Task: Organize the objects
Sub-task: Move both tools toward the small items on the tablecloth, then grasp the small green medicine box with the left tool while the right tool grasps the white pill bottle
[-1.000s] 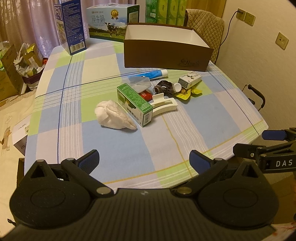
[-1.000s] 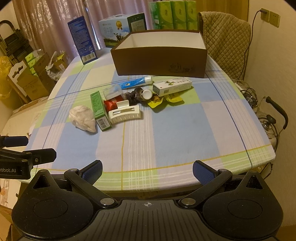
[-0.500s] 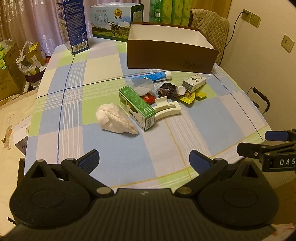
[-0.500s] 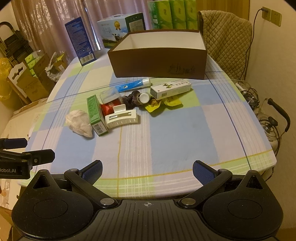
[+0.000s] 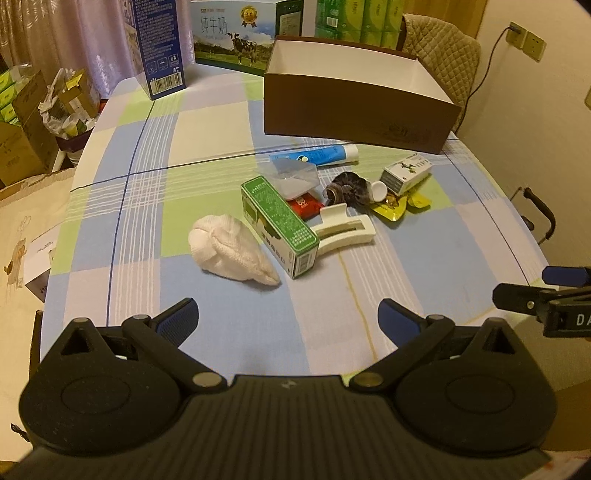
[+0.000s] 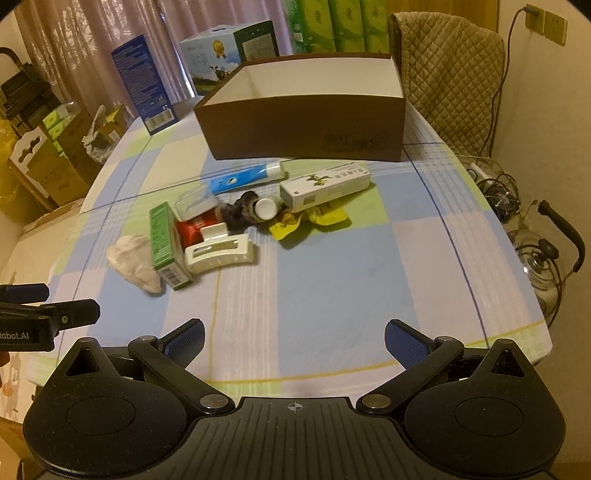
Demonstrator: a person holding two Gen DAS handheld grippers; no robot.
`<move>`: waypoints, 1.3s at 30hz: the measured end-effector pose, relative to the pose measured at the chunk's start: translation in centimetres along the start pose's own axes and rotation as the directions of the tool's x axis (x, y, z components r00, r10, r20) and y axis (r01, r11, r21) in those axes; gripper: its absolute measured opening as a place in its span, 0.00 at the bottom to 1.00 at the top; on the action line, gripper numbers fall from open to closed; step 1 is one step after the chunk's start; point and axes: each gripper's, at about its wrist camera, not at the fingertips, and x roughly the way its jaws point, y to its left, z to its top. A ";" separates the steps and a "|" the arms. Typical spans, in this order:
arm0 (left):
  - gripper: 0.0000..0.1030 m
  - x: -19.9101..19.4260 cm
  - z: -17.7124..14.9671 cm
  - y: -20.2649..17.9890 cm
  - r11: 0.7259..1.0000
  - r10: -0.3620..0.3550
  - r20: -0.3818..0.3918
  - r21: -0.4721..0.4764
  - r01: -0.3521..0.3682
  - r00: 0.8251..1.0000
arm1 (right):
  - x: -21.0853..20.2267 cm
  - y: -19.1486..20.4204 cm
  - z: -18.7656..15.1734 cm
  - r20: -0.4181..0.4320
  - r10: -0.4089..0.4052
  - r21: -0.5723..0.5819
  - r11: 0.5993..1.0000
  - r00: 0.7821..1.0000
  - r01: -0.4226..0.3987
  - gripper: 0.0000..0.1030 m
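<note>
A heap of small items lies mid-table: a white cloth bundle, a green carton, a white hair claw, a red packet, a blue tube, a white box, yellow sachets and a dark bundle. Behind them stands an empty brown box. My left gripper hangs open over the near edge, short of the cloth. My right gripper is open too, holding nothing.
The checked tablecloth covers a rounded table. A blue carton, a milk case and green tissue packs stand at the back. A quilted chair is behind the box; cardboard boxes and a kettle flank the table.
Both grippers have moved forward toward the heap, so the objects and brown box look nearer and larger. Both stay open. Nothing on the table has shifted.
</note>
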 end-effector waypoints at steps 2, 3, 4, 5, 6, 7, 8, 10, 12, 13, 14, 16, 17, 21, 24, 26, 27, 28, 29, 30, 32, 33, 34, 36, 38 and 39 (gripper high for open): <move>0.99 0.5 0.5 -0.2 1.000 0.004 -0.003 -0.005 -0.004 1.000 | 0.4 -0.6 0.5 -0.002 0.001 0.001 1.000 1.000 -0.001 0.98; 0.99 0.9 0.8 -0.3 1.000 0.010 -0.007 -0.010 -0.011 1.000 | 0.6 -0.9 0.8 -0.004 0.001 0.002 1.000 1.000 -0.001 0.98; 0.99 1.1 1.0 -0.4 1.000 0.013 -0.010 -0.013 -0.013 1.000 | 0.8 -1.2 1.1 -0.006 0.001 0.004 1.000 1.000 -0.001 0.98; 0.99 1.4 1.2 -0.5 1.000 0.015 -0.011 -0.015 -0.015 1.000 | 1.1 -1.5 1.4 -0.009 0.003 0.006 1.000 1.000 -0.003 0.98; 0.98 1.6 1.4 -0.6 1.000 0.016 -0.011 -0.017 -0.016 1.000 | 1.3 -1.8 1.6 -0.010 0.004 0.007 1.000 1.000 -0.004 0.98; 0.96 1.9 1.6 -0.7 1.000 0.018 -0.011 -0.020 -0.018 1.000 | 1.5 -2.1 1.9 -0.012 0.004 0.007 1.000 1.000 -0.004 0.98; 0.95 2.1 1.9 -0.8 1.000 0.018 -0.012 -0.023 -0.019 1.000 | 1.7 -2.3 2.1 -0.015 0.004 0.007 1.000 1.000 -0.004 0.98; 0.93 2.7 2.4 -0.9 0.999 0.024 -0.015 -0.034 -0.025 1.000 | 2.2 -2.9 2.6 -0.020 0.007 0.009 1.000 1.000 -0.006 0.98; 0.90 3.3 2.9 -0.9 0.999 0.033 -0.017 -0.042 -0.034 0.999 | 2.6 -3.6 3.2 -0.023 0.006 0.011 1.000 1.000 -0.005 0.98; 0.90 3.6 3.2 -0.9 0.998 0.037 -0.017 -0.047 -0.038 0.999 | 2.9 -4.0 3.5 -0.025 0.004 0.013 1.000 1.000 -0.004 0.98; 0.89 3.9 3.4 -0.8 0.998 0.041 -0.016 -0.050 -0.042 0.999 | 3.1 -4.3 3.8 -0.027 0.002 0.014 1.000 1.000 -0.002 0.98; 0.85 4.6 4.0 -0.8 0.997 0.051 -0.018 -0.061 -0.052 0.999 | 3.7 -5.0 4.4 -0.030 -0.003 0.016 1.000 1.000 0.004 0.98; 0.84 5.2 4.3 -0.7 0.996 0.057 -0.021 -0.070 -0.058 0.998 | 3.9 -5.3 4.7 -0.032 -0.005 0.016 1.000 0.999 0.006 0.98; 0.74 6.9 5.5 -0.6 0.992 0.074 -0.027 -0.096 -0.076 0.997 | 5.0 -6.6 5.8 -0.046 -0.009 0.015 1.000 0.999 0.010 0.98; 0.67 8.4 6.5 -0.3 0.988 0.077 -0.045 -0.130 -0.082 0.996 | 5.9 -7.4 6.6 -0.055 -0.010 0.013 1.000 0.998 0.010 0.98; 0.63 9.3 7.1 -0.3 0.985 0.086 -0.056 -0.145 -0.093 0.995 | 6.4 -8.0 7.1 -0.061 -0.011 0.011 1.000 0.998 0.011 0.98; 0.63 9.8 7.3 -0.3 0.984 0.089 -0.060 -0.151 -0.097 0.994 | 6.7 -8.3 7.3 -0.064 -0.011 0.011 1.000 0.998 0.012 0.98; 0.63 10.2 7.5 -0.2 0.983 0.089 -0.063 -0.157 -0.098 0.994 | 7.0 -8.6 7.6 -0.068 -0.011 0.010 1.000 0.998 0.012 0.98; 0.62 10.6 7.7 -0.2 0.981 0.091 -0.070 -0.163 -0.101 0.993 | 7.2 -8.9 7.8 -0.071 -0.012 0.009 1.000 0.997 0.013 0.98; 0.61 11.1 7.9 -0.1 0.980 0.096 -0.080 -0.170 -0.108 0.992 | 7.5 -9.2 8.1 -0.074 -0.013 0.008 1.000 0.997 0.014 0.98; 0.58 12.0 8.2 0.0 0.977 0.105 -0.091 -0.177 -0.120 0.990 | 8.0 -9.6 8.6 -0.077 -0.015 0.005 1.000 0.997 0.016 0.98; 0.57 12.5 8.4 0.0 0.975 0.109 -0.100 -0.183 -0.126 0.989 | 8.2 -9.9 8.8 -0.079 -0.015 0.004 1.000 0.997 0.015 0.98; 0.54 12.9 8.5 0.1 0.974 0.110 -0.106 -0.188 -0.129 0.988 | 8.4 -10.1 9.1 -0.081 -0.015 0.003 1.000 0.997 0.015 0.98; 0.47 13.8 8.6 0.3 0.970 0.113 -0.124 -0.200 -0.136 0.986 | 8.8 -10.4 9.5 -0.084 -0.017 -0.001 1.000 0.996 0.017 0.98; 0.38 14.5 8.7 0.4 0.968 0.116 -0.136 -0.207 -0.143 0.984 | 9.2 -10.8 9.9 -0.087 -0.020 -0.008 1.000 0.996 0.019 0.98; 0.38 14.8 8.7 0.5 0.967 0.117 -0.142 -0.211 -0.146 0.983 | 9.4 -10.9 10.0 -0.089 -0.021 -0.011 1.000 0.996 0.020 0.98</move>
